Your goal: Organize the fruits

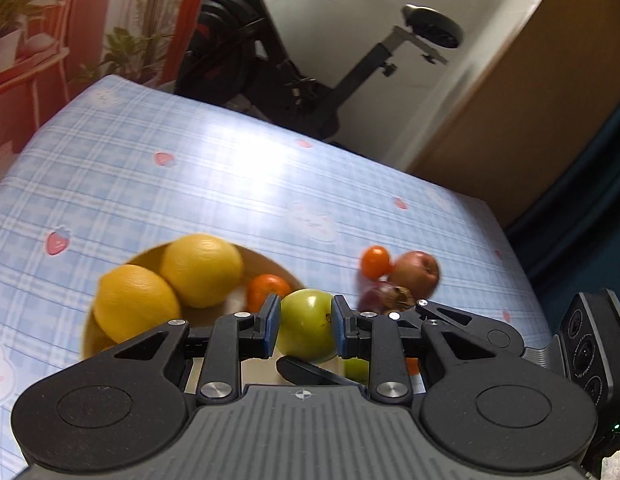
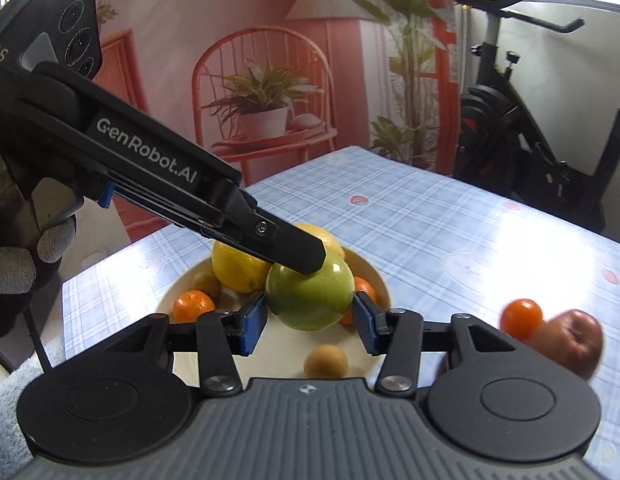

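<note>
A gloved hand [image 2: 14,272] at the far left grips the handle of the left tongs [image 1: 305,314], which slant down onto the top of the green apple [image 1: 308,336] and are clenched on it, a blue pad pressed to each flank. To the left of these tongs and a little beyond them, a cream plate [image 1: 270,262] rests on the blue checked surface [image 1: 230,180]. It carries two large yellow fruits [image 1: 136,304] side by side and a tangerine [image 1: 268,290] just past the left pad. The right tongs [image 2: 310,322] reach in from the right and also grasp the green apple, their pads against its two sides, so both tools hold the one fruit above the plate. Left of the right tongs' left pad lies another tangerine [image 2: 193,305], with a small yellowish fruit [image 2: 206,280] just behind it. A second small yellowish fruit [image 2: 325,361] sits on the plate directly under the apple. To the right of both tongs, off the plate, a small orange fruit [image 1: 375,262] touches a red apple [image 1: 414,274], and a blurred purple-brown item [image 1: 384,298] lies just beside them. An exercise bike [image 1: 270,60] stands beyond the far edge.
</note>
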### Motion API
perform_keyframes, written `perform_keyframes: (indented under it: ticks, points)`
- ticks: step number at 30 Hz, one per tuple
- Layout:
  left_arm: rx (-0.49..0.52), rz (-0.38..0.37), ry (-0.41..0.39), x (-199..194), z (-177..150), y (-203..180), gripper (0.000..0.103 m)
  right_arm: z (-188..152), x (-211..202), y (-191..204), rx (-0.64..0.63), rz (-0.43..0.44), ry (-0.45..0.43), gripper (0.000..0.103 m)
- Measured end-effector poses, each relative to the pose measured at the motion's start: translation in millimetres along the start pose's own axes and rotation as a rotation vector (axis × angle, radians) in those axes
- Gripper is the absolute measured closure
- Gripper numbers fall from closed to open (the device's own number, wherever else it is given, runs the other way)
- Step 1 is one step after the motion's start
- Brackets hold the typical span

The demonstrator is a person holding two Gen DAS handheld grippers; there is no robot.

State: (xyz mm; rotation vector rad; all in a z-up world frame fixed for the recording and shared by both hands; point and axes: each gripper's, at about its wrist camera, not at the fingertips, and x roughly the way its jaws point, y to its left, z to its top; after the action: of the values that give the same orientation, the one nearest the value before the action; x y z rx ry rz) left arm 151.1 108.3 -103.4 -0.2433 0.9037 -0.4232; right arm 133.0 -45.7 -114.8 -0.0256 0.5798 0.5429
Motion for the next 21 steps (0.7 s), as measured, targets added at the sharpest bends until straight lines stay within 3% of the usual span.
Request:
perform_keyframes:
  ticks: [5,9,21]
  points:
    - [-0.009,0.072,0.028,7,0,19,0.074,4,40,7,-0.031,0.035,0.071,0.053]
    - [-0.029,0.084,0.030,6,1,31,0.074,2,58,11,-0.051,0.033,0.097,0.053]
    - [-0.006,0.123,0.040,9,-1,32,0.075,-6,68,12,-0.028,0.034,0.108,0.053]
